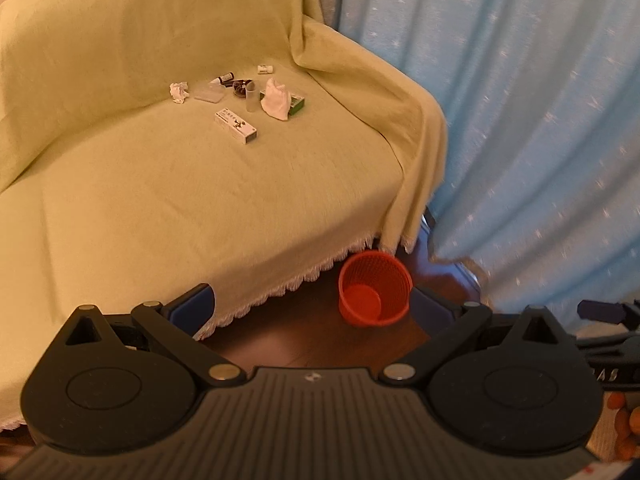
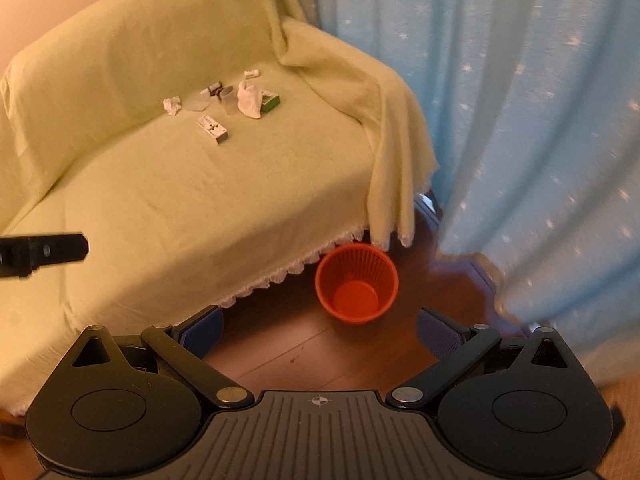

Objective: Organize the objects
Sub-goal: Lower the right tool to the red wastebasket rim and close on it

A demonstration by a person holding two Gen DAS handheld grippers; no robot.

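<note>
While both tongs, the left tongs (image 1: 312,312) and the right tongs (image 2: 318,330), stand spread wide with nothing between their blue pads, one red mesh bin (image 2: 356,286) sits on the wood floor (image 2: 280,360) just off the sofa's (image 2: 180,200) front right corner, against the lace hem of its yellow-green cover. Toward the sofa seat's back right corner lies a loose cluster: two crumpled white tissues (image 1: 179,91) (image 1: 275,100), one white carton (image 1: 235,125), one green box (image 1: 298,105) under the larger tissue, one clear cup (image 1: 251,98), one flat clear case (image 1: 209,94), and two small bottles (image 1: 225,78) (image 1: 266,68).
</note>
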